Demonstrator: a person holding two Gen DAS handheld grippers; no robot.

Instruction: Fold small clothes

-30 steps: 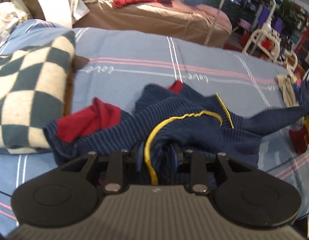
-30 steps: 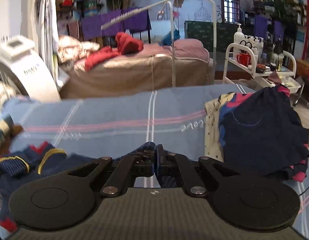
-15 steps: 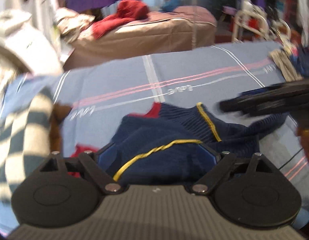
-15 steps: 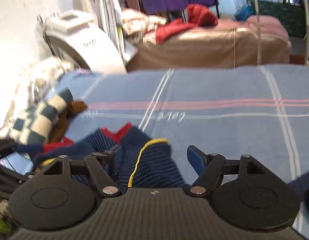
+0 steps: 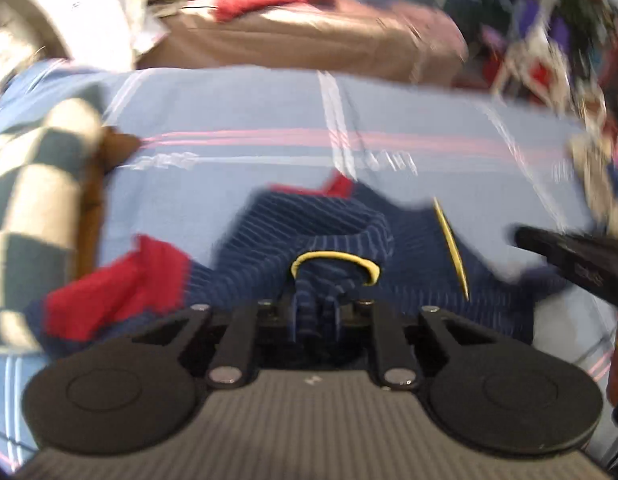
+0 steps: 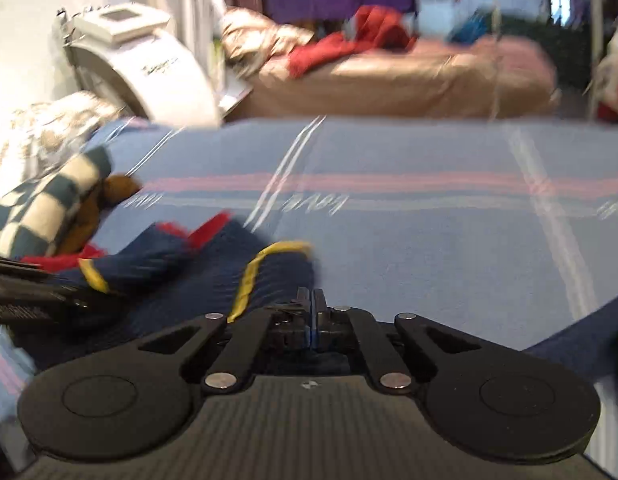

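Left wrist view: left tool [image 5: 315,310] has just clamped the striped navy garment [image 5: 309,236]; right tool [image 6: 313,312] just closed.

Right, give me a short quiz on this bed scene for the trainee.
1. True or false: the left tongs pinch a bunch of the striped navy top.
2. What colour is the trim on the top?
3. In the left wrist view, what lies on the sheet to the left of the top? A) a chequered cloth B) a shoe C) a book
Key: 1 true, their jaws have just closed on the fabric; 2 yellow; 3 A.
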